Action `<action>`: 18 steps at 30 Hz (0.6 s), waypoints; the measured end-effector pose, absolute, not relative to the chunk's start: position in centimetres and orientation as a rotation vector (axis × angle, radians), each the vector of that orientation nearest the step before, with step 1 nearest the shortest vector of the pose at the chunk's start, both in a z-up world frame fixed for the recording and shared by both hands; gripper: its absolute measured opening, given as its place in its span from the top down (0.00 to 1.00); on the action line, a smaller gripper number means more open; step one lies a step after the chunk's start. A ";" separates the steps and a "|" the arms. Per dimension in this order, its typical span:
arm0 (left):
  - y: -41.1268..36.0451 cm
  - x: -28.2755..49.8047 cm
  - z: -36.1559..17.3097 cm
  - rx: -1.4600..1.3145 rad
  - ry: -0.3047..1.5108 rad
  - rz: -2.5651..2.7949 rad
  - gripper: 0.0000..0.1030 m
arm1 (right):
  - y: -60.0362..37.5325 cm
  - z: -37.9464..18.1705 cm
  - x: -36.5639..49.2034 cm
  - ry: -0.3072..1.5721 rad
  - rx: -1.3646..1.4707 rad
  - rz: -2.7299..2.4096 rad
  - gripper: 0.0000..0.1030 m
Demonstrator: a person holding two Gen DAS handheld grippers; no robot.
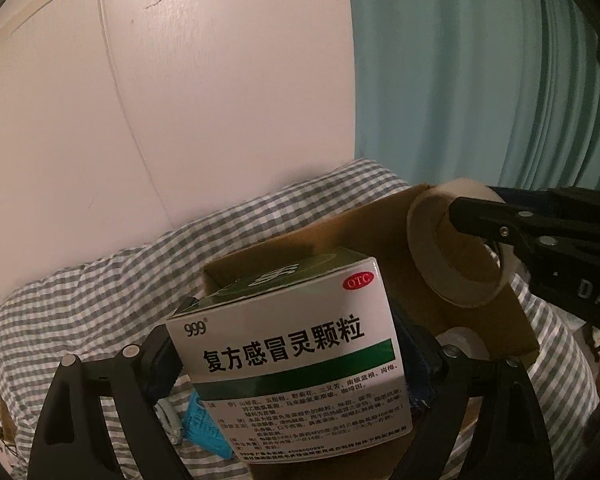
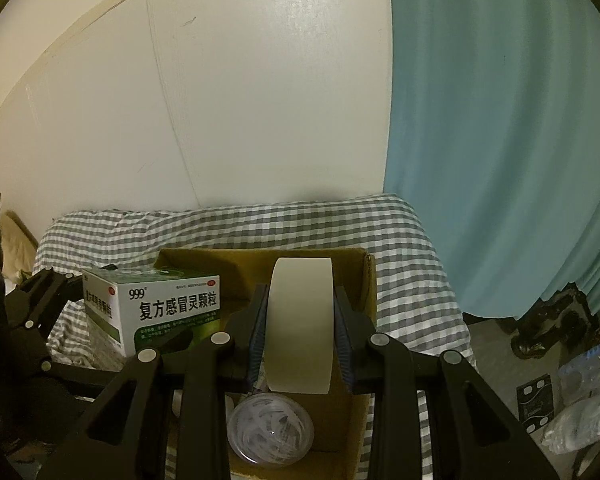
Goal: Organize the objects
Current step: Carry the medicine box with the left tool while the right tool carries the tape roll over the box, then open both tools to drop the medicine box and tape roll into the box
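My left gripper (image 1: 284, 344) is shut on a green and white medicine box (image 1: 296, 356) and holds it above the left side of an open cardboard box (image 1: 380, 236). The medicine box (image 2: 156, 312) and the left gripper (image 2: 96, 300) also show at the left of the right wrist view. My right gripper (image 2: 300, 328) is shut on a roll of beige tape (image 2: 302, 324) and holds it upright over the cardboard box (image 2: 356, 360). In the left wrist view the tape roll (image 1: 456, 248) and the right gripper (image 1: 472, 220) come in from the right.
A clear round container (image 2: 270, 432) lies in the cardboard box. The box sits on a bed with a grey checked sheet (image 2: 236, 228). A white wall (image 2: 240, 100) and a teal curtain (image 2: 500, 140) stand behind. Clutter lies on the floor at the right (image 2: 572, 400). A blue item (image 1: 202, 424) lies on the sheet.
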State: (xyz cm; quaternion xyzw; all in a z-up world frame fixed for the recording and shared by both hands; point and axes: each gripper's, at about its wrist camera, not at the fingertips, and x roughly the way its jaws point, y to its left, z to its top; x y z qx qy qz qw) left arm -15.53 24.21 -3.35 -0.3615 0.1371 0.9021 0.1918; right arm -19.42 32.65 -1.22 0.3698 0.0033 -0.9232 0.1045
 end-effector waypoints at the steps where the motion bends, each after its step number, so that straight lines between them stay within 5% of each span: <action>1: 24.2 -15.5 -3.4 -1.021 0.396 2.540 0.05 | 32.5 -1.1 -19.3 0.015 1.088 -2.724 0.68; 3: 23.9 -15.3 -3.1 -1.007 0.405 2.556 0.03 | 32.5 -0.9 -19.3 0.012 1.070 -2.733 0.43; 5: 23.7 -14.9 -2.6 -0.998 0.393 2.554 0.02 | 32.6 -0.5 -18.8 -0.003 1.043 -2.750 0.31; 18: 14.6 -10.0 5.0 -0.907 0.206 2.653 0.01 | 31.3 4.2 -10.6 -0.008 0.995 -2.807 0.22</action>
